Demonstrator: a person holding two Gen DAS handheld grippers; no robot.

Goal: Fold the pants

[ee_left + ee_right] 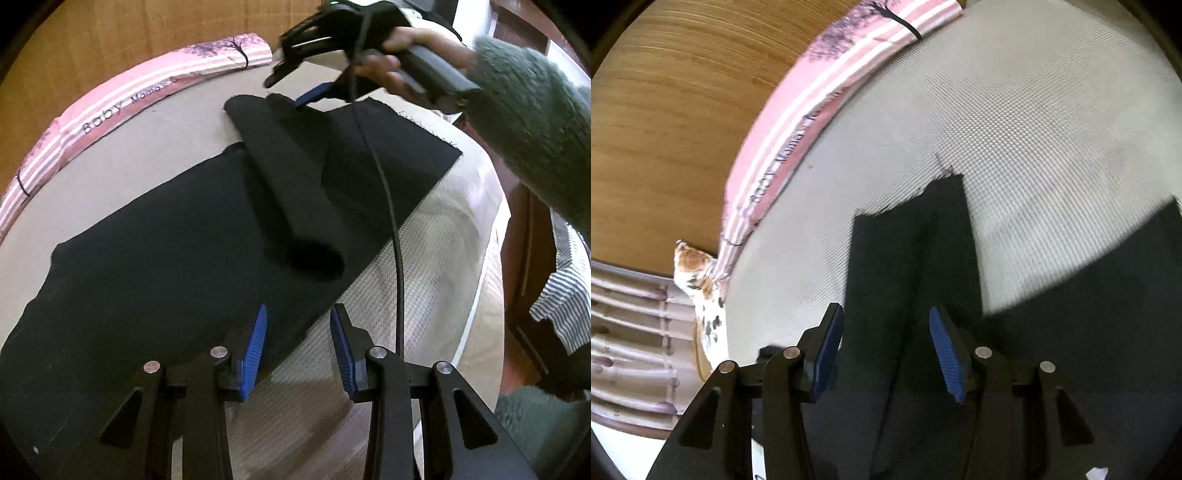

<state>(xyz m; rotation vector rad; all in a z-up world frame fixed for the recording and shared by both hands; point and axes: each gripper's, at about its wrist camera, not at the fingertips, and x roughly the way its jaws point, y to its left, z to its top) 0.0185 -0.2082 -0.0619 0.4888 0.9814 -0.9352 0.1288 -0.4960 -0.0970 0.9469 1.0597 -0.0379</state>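
Pants folding: partly done.
Black pants [166,258] lying half-folded on the bed [424,240]; my jaws, both sides, hanging released, gripping nothing.

The pink-and-white striped cushion [110,99] along the bed's far edge carries the word "Baby" in dark letters, followed by smaller lettering that starts "Mama" (the rest is blurred). The right wrist view shows the same print, too smeared to read.
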